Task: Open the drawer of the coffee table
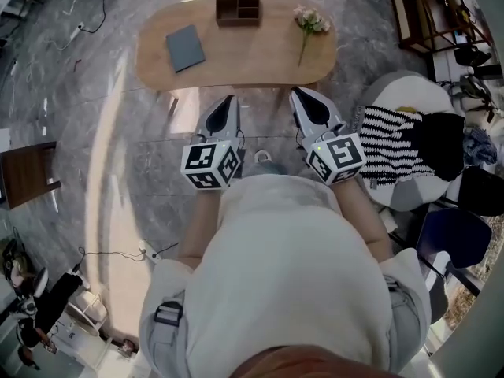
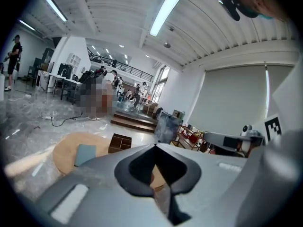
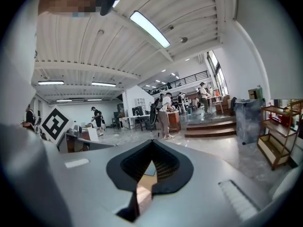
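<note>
Drawer opening has not begun, as far as I can judge. The oval light-wood coffee table [image 1: 236, 65] stands ahead of me on the grey marble floor [image 1: 94, 116], and from above I see only its top. No drawer front or handle shows in any view, so I cannot tell which side holds it. On the top lie a slate-blue flat book [image 1: 185, 48], a dark brown wooden compartment box [image 1: 238, 6] and a sprig of pale pink flowers [image 1: 310, 22]. All of the job is left: find the front, grip it, pull. My left gripper [image 1: 229, 101] and right gripper [image 1: 297, 94] sit side by side before my body, tips aimed at the table's near edge and just short of it, pointing only slightly down. Both pairs of jaws are pressed fully together with nothing between them.
</note>
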{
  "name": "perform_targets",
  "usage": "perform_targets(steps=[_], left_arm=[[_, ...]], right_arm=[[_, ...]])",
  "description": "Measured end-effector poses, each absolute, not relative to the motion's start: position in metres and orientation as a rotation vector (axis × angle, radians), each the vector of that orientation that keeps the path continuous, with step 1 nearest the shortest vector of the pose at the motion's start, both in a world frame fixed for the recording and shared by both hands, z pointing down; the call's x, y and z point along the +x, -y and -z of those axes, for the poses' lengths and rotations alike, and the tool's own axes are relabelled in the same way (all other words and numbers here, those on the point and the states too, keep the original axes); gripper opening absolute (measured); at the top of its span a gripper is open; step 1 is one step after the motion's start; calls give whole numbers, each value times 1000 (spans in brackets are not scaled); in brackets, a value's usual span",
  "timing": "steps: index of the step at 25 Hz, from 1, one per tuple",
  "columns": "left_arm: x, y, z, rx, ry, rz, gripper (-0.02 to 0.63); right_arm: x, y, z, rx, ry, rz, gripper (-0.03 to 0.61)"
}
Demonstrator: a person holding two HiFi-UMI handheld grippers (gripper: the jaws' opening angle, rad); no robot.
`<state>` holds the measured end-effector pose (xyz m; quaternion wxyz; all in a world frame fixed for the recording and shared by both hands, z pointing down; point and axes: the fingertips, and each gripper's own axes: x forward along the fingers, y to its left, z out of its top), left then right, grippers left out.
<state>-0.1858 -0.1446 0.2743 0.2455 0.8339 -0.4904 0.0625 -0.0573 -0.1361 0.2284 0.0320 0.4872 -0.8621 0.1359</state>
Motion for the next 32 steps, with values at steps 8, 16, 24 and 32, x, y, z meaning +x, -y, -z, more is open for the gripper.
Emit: perform_targets(steps=[8,16,24,32], left_arm=[[-197,166,-338,2202,1254,-231,-3],[-202,188,-443,2070,1246,-328,-3],[-206,217,-549,1964,1245,-383,-3],[-217,234,-657,1934,1278,-515,3]], right_arm=[[-18,138,-289,1584,2440,-550,0],[8,166,-385,1512,2335,-701,0],[47,200,-510,1485,2208,-688,0],[78,205,-624,1468,2096,-779,20]])
